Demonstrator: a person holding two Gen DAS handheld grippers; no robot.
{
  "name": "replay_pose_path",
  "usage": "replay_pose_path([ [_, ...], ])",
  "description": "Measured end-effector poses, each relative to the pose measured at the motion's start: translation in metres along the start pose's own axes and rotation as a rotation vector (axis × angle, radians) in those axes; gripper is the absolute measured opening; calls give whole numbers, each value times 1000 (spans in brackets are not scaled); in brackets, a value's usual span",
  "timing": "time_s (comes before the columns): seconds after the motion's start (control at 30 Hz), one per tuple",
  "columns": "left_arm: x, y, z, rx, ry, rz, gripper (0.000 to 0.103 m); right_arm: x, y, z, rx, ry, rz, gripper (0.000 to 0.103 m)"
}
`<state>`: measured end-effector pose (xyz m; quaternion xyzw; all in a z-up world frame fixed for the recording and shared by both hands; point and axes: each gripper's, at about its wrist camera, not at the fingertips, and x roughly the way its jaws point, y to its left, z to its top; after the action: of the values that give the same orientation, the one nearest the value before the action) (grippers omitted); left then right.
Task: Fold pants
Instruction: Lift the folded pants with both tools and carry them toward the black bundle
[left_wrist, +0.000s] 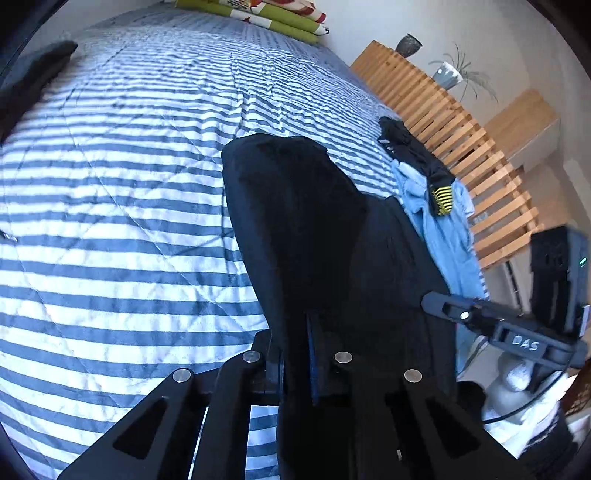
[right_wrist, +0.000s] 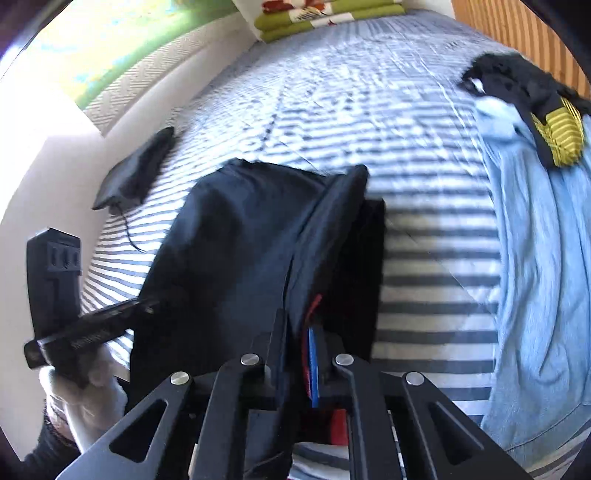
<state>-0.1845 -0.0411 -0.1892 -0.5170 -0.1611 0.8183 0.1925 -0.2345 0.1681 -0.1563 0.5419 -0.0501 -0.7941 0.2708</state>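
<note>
The dark pants (left_wrist: 314, 240) are pinched tight in both the left gripper (left_wrist: 295, 369) and right gripper (right_wrist: 303, 362), hanging ahead over the striped bed (left_wrist: 110, 221). Probably mid-fold; next, they should be laid flat.

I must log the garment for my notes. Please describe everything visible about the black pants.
The black pants are dark, matte, soft cloth, partly lifted above the striped bedspread. The left gripper and the right gripper each pinch an edge, jaws closed on fabric. The cloth drapes forward in loose folds, its far end resting on the bed. A light blue garment lies beside it.
</note>
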Motion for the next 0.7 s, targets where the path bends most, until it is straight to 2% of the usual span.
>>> replay_pose_path([
  [0.07,1,6,-1,-11,20,2,9,5,7,2,-37,17,-29,10],
  [0.17,3,15,-3,-22,37,-9,9,10,-2,3,-20,43,-54,16],
  [0.23,5,19,-4,-19,43,-15,10,10,-9,5,-25,54,-78,31],
  [0.3,6,25,-5,-18,48,-17,10,8,-18,2,-15,62,-89,40],
  [0.47,14,34,-6,-32,68,-34,13,28,-39,6,50,145,30,42],
  [0.53,15,36,-6,-39,75,-42,13,43,-45,8,83,171,57,55],
  [0.57,16,37,-7,-42,78,-43,14,49,-48,8,107,176,73,58],
  [0.63,21,38,-6,-42,86,-38,15,53,-51,10,129,136,131,70],
  [0.7,26,39,-6,-52,91,-40,15,57,-40,11,67,157,112,70],
])
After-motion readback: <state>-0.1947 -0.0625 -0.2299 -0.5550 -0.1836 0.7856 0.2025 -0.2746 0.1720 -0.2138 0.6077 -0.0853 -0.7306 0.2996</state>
